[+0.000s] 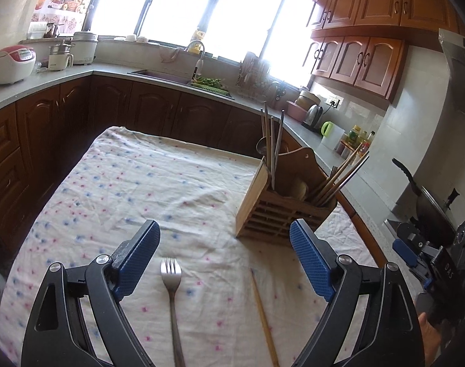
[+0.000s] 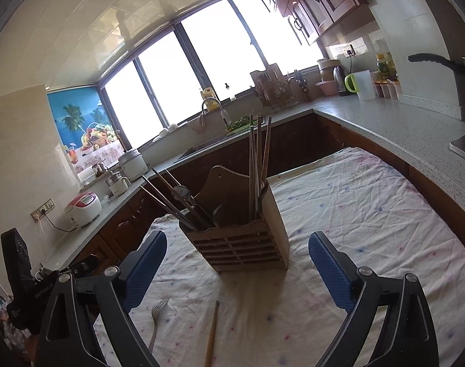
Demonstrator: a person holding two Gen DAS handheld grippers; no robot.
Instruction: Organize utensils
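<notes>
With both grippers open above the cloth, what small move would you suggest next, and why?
I would probably lower the left gripper onto the fork. It is open, and the fork lies flat on the cloth between its fingers, beside a loose chopstick. The wooden holder stands just ahead with utensils already upright in it. The right gripper, also open, faces the holder.

Fork: bright metal, smooth and glossy, lying on a creased matt cotton tablecloth speckled pink and blue; at its 3 o'clock a chopstick of pale matt wood is resting. Utensil holder: slatted unvarnished wood, showing dull grain, carrying wooden and brushed-metal chopsticks. Left gripper and right gripper: black matt plastic frames wearing blue ribbed rubbery pads.
</notes>
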